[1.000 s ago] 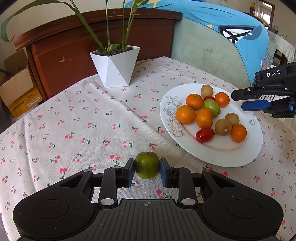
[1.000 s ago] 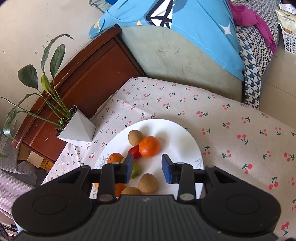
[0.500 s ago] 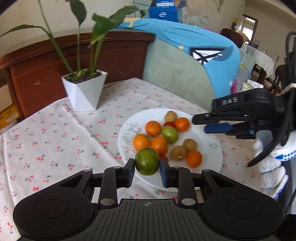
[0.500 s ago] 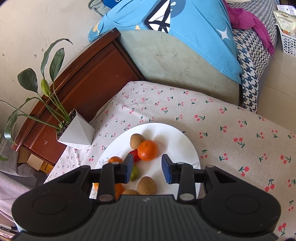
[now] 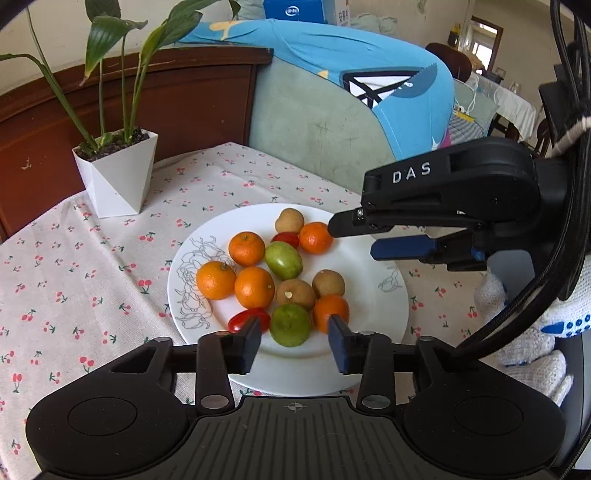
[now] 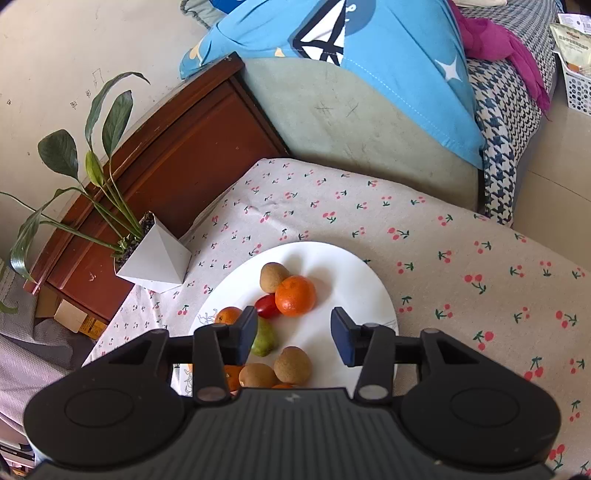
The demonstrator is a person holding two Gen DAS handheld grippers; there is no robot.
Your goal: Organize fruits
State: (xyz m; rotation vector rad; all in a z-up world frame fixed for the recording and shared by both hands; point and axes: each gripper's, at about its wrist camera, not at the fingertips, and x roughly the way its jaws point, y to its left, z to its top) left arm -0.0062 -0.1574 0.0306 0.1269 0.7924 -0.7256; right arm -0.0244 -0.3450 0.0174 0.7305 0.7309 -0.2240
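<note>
Left wrist view: the left gripper has its jaws opening, the pads now standing clear on either side of the green lime, which a second ago was pinched between them over the bare cloth. The lime now rests on the white plate at its 6 o'clock edge, touching an orange at its 2 o'clock and near a red cherry tomato at its 9 o'clock. By my reading, this fruit is delivered and the pile is one piece fuller.

The right gripper hovers above the plate's 3 o'clock side, its jaws also opening, with nothing between them.

Beyond, on the cherry-print table, a white faceted planter stands at 10 o'clock from the plate.

Readable writing: "DAS" in white letters on the right gripper's body. The blue box at the top carries a logo too small to make out.
</note>
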